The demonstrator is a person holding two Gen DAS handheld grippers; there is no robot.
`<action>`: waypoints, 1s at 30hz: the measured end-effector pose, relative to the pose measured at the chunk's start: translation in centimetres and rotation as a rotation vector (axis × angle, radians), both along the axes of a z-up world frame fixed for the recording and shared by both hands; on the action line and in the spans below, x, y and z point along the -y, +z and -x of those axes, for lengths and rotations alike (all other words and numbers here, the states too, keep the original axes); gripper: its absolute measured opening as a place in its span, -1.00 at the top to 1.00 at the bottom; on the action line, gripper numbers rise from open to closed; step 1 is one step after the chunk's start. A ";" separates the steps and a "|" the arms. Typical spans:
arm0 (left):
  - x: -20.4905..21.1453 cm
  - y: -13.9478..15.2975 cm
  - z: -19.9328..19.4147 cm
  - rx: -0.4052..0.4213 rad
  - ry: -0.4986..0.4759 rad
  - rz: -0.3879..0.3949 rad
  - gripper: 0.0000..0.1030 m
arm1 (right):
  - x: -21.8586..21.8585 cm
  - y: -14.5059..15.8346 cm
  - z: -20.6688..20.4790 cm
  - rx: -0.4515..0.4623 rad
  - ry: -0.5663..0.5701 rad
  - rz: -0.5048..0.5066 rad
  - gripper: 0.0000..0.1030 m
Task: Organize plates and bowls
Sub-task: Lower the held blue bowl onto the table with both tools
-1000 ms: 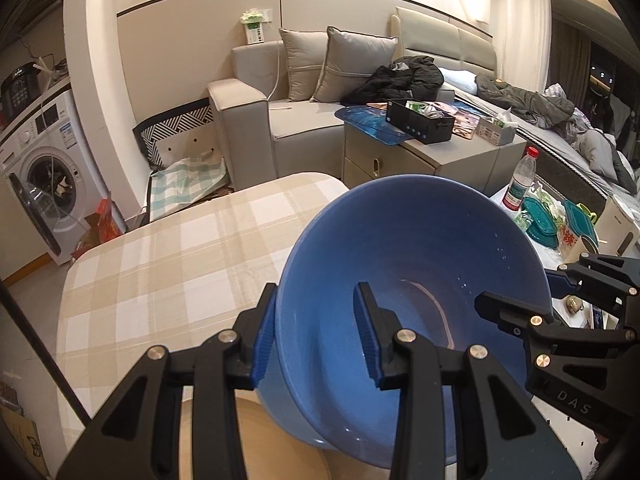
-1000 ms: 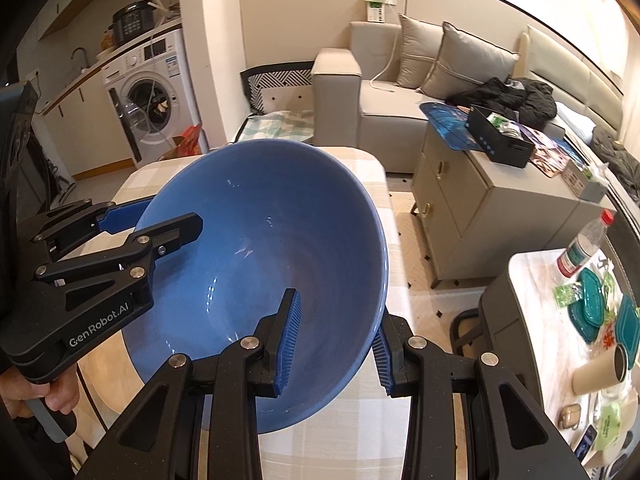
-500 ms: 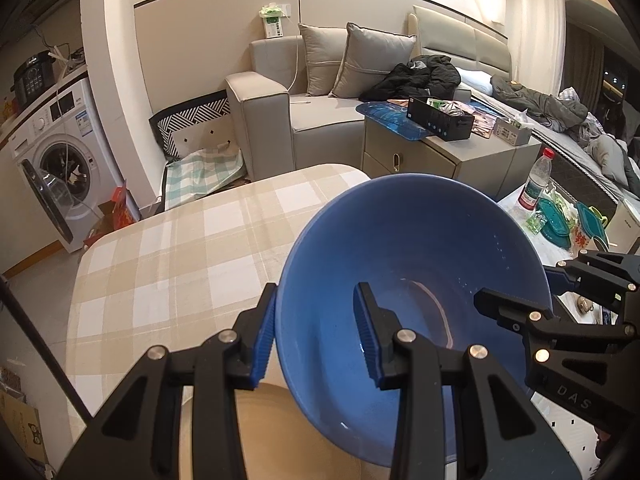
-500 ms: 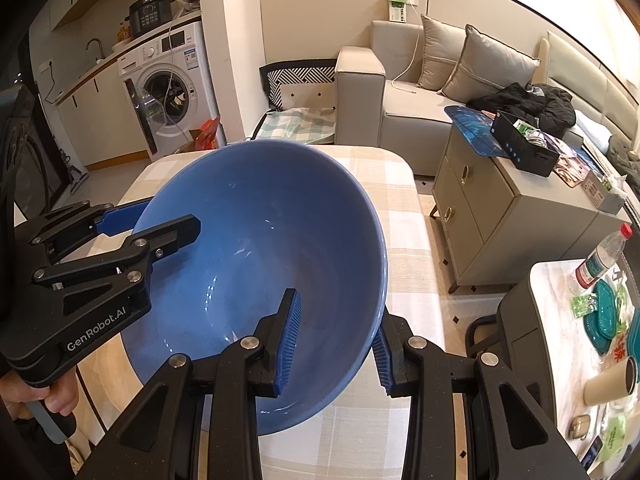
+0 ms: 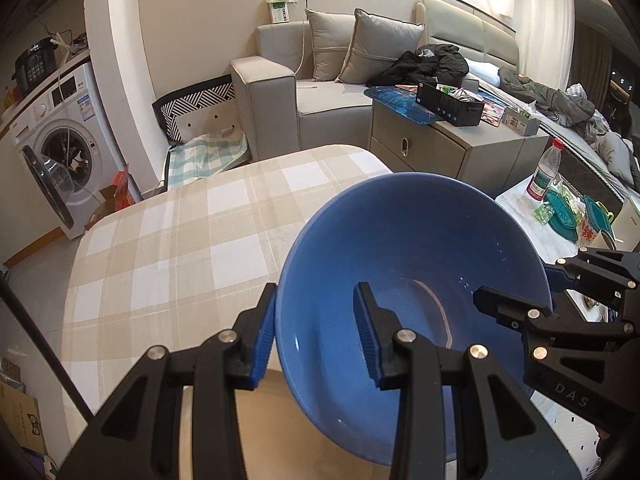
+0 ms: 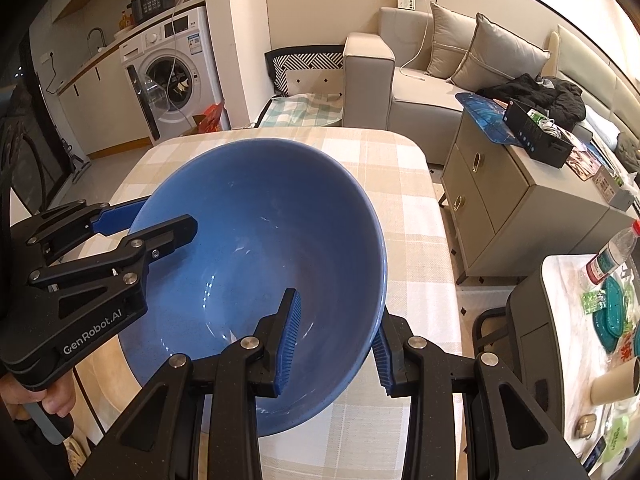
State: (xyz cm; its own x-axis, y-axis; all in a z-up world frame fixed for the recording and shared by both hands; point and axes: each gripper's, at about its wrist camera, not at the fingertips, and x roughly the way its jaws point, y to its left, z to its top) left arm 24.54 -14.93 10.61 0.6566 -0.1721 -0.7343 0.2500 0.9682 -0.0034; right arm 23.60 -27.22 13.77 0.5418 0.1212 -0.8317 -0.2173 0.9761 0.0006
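Note:
A large blue bowl (image 5: 416, 264) is held tilted above the checked tablecloth (image 5: 192, 248) by both grippers. My left gripper (image 5: 316, 334) straddles its near-left rim, one pad outside and one inside, shut on the wall. My right gripper (image 6: 334, 344) is shut on the opposite rim of the same bowl (image 6: 256, 240), one pad inside, one outside. Each gripper shows in the other's view, the right one (image 5: 560, 304) at the bowl's right edge and the left one (image 6: 120, 236) at its left edge. A beige plate edge (image 5: 288, 420) lies under the bowl.
A grey sofa (image 5: 320, 92) and a grey cabinet (image 5: 452, 140) stand beyond the table's far edge. A washing machine (image 6: 168, 76) is at the left. A side table (image 6: 592, 320) on the right holds a bottle, teal dishes and a cup.
Both grippers have carried the bowl back and a little upward together; more of the tablecloth shows beyond it. Their grip on the rim is unchanged.

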 end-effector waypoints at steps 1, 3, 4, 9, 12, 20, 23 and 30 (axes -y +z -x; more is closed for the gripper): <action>0.0 -0.1 0.0 -0.003 0.000 -0.001 0.29 | 0.0 -0.1 -0.1 -0.003 0.000 0.000 0.34; -0.1 -0.4 -0.1 -0.008 0.001 -0.004 0.29 | 0.1 -0.4 -0.4 -0.009 0.000 0.000 0.34; 0.0 -0.4 -0.1 -0.011 0.001 -0.004 0.29 | 0.1 -0.5 -0.6 -0.012 0.001 0.000 0.34; 0.1 -1.1 -0.3 -0.023 0.000 -0.008 0.29 | 0.1 -1.3 -0.8 -0.028 0.002 0.004 0.34; 0.2 -1.4 -0.4 -0.029 -0.004 -0.009 0.29 | 0.3 -1.8 -0.7 -0.033 -0.002 0.011 0.34; 0.7 -2.1 -0.8 -0.044 -0.011 -0.011 0.29 | 0.7 -2.7 -0.9 -0.047 -0.009 0.025 0.34; 0.8 -2.4 -1.0 -0.048 -0.009 -0.010 0.29 | 0.7 -3.0 -1.0 -0.048 -0.009 0.035 0.34; 1.1 -3.2 -1.0 -0.059 -0.009 -0.014 0.29 | 0.9 -3.3 -1.1 -0.045 -0.003 0.051 0.34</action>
